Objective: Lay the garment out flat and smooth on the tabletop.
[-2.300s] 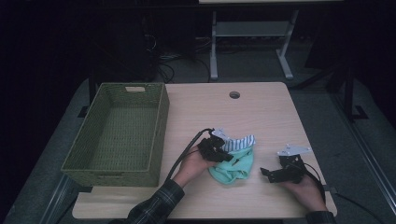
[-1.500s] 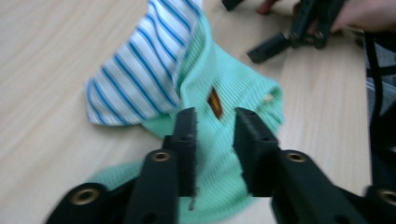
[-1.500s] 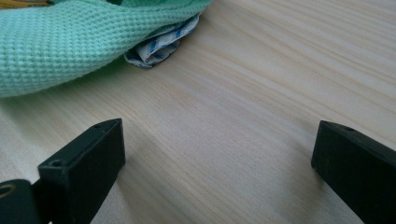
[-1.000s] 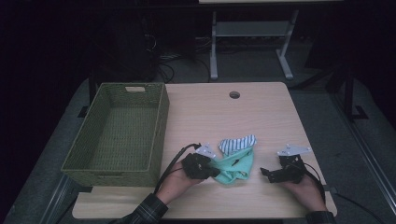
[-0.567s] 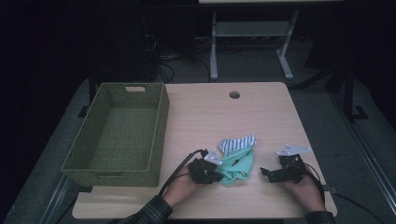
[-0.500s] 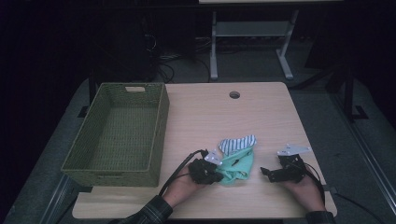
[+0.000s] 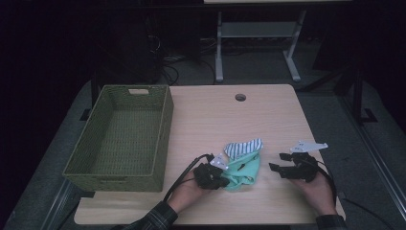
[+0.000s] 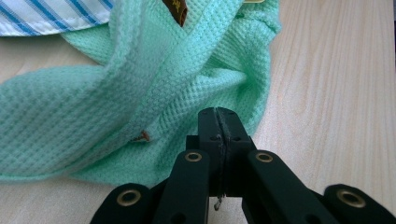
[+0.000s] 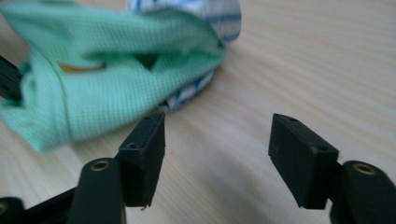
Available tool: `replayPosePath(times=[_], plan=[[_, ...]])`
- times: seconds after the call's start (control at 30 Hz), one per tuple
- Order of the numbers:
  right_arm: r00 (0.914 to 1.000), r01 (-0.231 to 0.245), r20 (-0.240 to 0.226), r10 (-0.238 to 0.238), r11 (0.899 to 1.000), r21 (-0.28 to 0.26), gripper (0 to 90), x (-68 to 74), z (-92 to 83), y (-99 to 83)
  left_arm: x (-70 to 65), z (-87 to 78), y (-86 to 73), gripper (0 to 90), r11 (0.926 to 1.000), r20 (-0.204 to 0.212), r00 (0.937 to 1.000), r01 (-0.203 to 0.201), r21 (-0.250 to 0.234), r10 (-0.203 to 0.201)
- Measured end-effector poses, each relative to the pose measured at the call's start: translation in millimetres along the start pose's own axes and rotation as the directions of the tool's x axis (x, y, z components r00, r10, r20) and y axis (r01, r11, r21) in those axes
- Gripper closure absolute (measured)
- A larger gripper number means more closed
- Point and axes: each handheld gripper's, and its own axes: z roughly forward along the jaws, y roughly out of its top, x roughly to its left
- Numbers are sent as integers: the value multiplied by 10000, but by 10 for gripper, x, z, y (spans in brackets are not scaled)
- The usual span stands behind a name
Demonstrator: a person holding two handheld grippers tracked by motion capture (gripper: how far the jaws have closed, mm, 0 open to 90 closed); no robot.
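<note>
Basket (image 7: 119, 139) at tabletop's left edge empty. Left gripper (image 8: 218, 122) fingers pinching green cloth (image 7: 243, 173) hem near front edge; striped cloth (image 7: 244, 147) untouched. Right gripper (image 9: 217, 154) fingers spread, closing, nothing between. Both cloths left to move, likely.

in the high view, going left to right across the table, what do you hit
Green woven basket → left gripper → mint green cloth → right gripper. The striped cloth overlaps the mint one, so its place is unclear.
</note>
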Motion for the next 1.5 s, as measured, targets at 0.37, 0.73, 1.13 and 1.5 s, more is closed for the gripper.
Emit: replayPosePath(times=[0.37, 0.73, 1.13, 1.5], plan=[[9972, 383, -617, -420, 9975, -588, 446, 16, -31, 333, 2, -5, 7, 884, 9999, -41, 10000, -37, 104, 37], [9944, 370, -957, -457, 9952, -909, 482, 7, 115, 627, 11, -4, 4, 884, 10000, 23, 10000, 66, 63, -66], [9955, 5, -949, -40, 9993, -374, 795, -55, 420, 668, -10, 2, 9, 885, 10000, -95, 9999, 42, 43, -41], [9968, 665, -408, -692, 9957, -642, 882, 43, 297, 807, 1, -2, 10, 888, 9999, -64, 10000, -13, 108, 14]])
